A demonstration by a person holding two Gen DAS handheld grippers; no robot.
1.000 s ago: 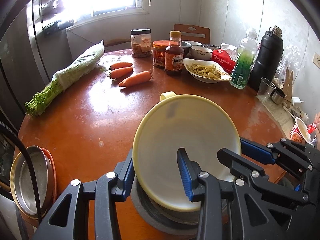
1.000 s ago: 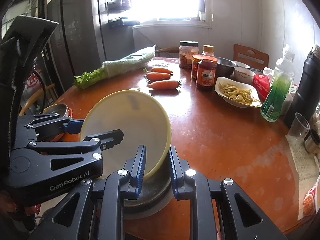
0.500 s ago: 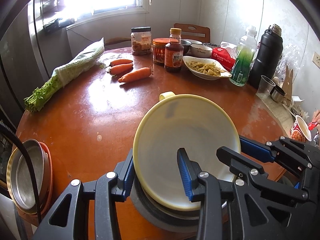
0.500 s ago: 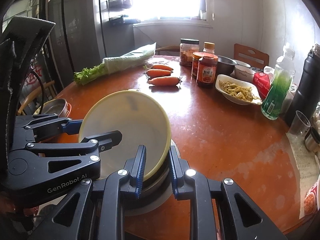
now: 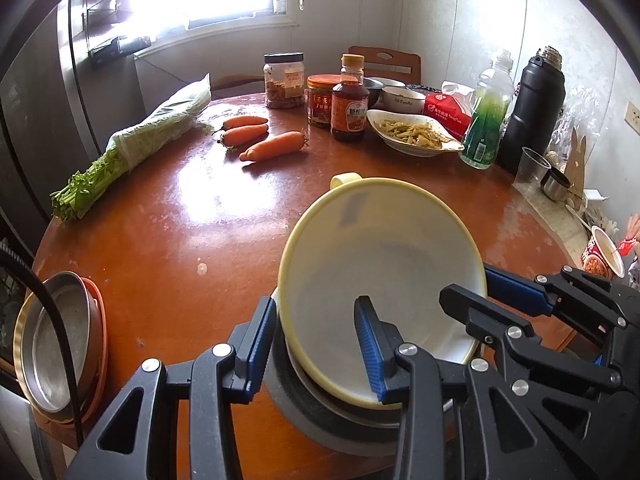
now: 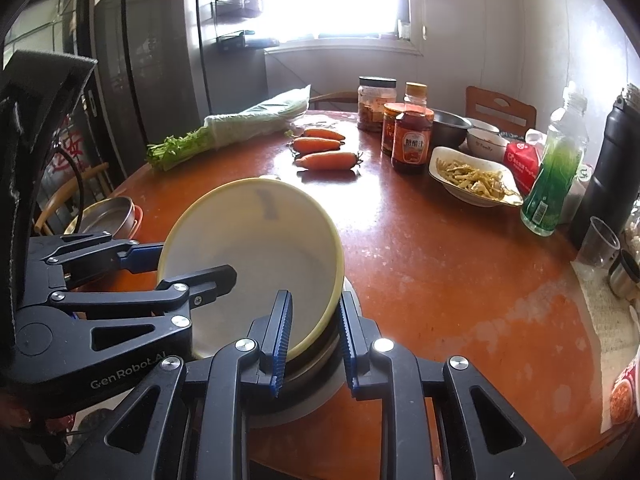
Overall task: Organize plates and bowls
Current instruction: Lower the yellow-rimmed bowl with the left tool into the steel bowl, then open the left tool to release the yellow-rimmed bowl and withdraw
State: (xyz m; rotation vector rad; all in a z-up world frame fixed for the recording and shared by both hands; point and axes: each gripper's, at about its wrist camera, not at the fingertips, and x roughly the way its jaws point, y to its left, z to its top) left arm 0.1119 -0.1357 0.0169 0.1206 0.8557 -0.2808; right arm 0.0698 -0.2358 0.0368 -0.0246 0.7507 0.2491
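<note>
A pale yellow bowl [image 5: 380,280] with a small handle sits tilted on a stack of grey and metal dishes [image 5: 320,420] near the round table's front edge. My left gripper [image 5: 314,350] straddles the bowl's left rim, one finger inside, one outside. My right gripper [image 6: 314,344] straddles its right rim [image 6: 332,300] the same way. Both jaws are closed on the rim. The bowl also shows in the right wrist view [image 6: 256,256]. A second stack of metal and orange plates [image 5: 60,352] sits at the table's left edge.
On the red-brown table [image 5: 180,240] lie three carrots [image 5: 272,146], bagged celery [image 5: 136,144], jars and a sauce bottle [image 5: 350,108], a dish of food [image 5: 416,136], a green bottle [image 5: 486,120], a black flask [image 5: 534,108], a plastic cup [image 5: 532,166] and a noodle cup [image 5: 602,254].
Both grippers with the yellow bowl have drawn back slightly toward the table's front; the grip is unchanged.
</note>
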